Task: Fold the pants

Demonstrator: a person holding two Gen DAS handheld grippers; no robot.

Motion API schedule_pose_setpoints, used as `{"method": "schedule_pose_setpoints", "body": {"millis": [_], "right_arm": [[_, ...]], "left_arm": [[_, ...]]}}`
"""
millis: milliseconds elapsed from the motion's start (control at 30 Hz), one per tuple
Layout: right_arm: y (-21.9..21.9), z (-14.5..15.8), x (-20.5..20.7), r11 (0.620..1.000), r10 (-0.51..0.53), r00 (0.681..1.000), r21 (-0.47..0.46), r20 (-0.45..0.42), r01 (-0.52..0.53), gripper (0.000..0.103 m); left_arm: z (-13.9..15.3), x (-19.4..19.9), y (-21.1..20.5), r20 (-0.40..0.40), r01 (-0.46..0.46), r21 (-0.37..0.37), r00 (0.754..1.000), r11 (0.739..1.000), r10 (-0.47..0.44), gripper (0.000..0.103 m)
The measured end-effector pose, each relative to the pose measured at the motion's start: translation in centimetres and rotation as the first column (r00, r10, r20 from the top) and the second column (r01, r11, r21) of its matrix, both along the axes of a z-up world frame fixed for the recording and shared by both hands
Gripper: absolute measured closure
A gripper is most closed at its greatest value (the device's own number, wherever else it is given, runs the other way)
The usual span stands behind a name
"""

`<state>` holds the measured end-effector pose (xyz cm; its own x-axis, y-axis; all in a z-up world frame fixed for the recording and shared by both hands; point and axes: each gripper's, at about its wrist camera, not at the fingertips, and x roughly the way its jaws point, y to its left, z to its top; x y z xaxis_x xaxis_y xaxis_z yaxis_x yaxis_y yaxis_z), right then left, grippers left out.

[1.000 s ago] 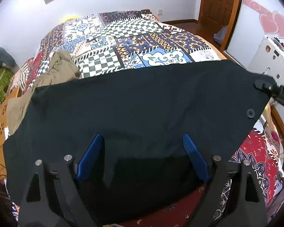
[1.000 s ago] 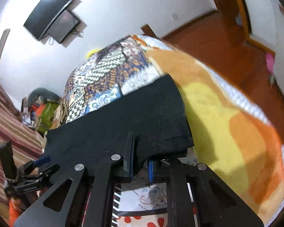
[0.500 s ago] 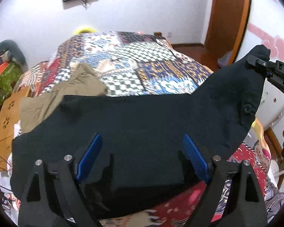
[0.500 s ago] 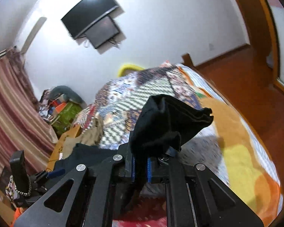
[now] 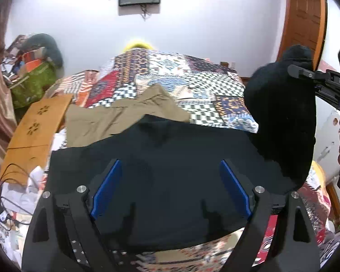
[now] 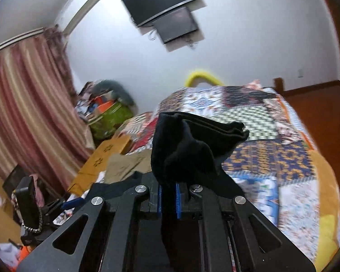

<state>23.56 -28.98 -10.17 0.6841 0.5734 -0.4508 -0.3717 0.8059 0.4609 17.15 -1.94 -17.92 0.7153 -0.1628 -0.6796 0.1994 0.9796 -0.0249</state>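
Your right gripper (image 6: pixel 168 200) pinches one pair of black pants (image 5: pixel 170 172) above the quilted bed (image 5: pixel 192 77), your left gripper (image 5: pixel 170 190) spread wide over them, one khaki garment (image 5: pixel 115 117) behind.

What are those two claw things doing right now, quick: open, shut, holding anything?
Left gripper: open wide above the black pants, pinching nothing.
Right gripper: shut on a bunched corner of the black pants, lifted off the bed.

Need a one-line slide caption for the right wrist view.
Right hand-held gripper shut on a bunched corner of black pants, lifted above the patchwork bed.
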Motion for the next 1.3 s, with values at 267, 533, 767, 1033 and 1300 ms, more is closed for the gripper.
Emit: {"method": "schedule_pose_setpoints", "body": {"millis": [267,533,767,1033,1300], "right_arm": [[8.6,-4.9,0.7,0.960,0.261,0.952,-0.062,-0.162,-0.274,0.095],[12.9,-10.2,-1.2,0.872,0.370,0.863,-0.192,-0.344,-0.451,0.088],[11.7,-9.1,-1.7,0.867,0.398,0.842,-0.150,-0.364,-0.475,0.071],[7.3,-4.4,-2.5,0.912,0.290,0.940,-0.247,-0.179,-0.328,0.052],[1.6,-6.9,0.7,0.904,0.047,0.981,-0.410,-0.189,-0.122,0.052]], "left_arm": [[-0.7,-1.3,3.6,-0.014,-0.076,-0.011,0.997,0.997,0.076,0.015],[-1.4,-1.3,5.3,-0.044,-0.126,-0.042,0.991,0.991,0.124,0.015],[-0.1,-0.2,3.9,-0.024,-0.089,-0.043,0.996,0.995,0.088,0.015],[0.2,2.0,-0.9,-0.029,0.031,-0.012,0.999,0.999,-0.032,0.015],[-3.8,5.0,-5.5,-0.164,0.127,-0.014,0.978,0.992,-0.127,0.015]]}}
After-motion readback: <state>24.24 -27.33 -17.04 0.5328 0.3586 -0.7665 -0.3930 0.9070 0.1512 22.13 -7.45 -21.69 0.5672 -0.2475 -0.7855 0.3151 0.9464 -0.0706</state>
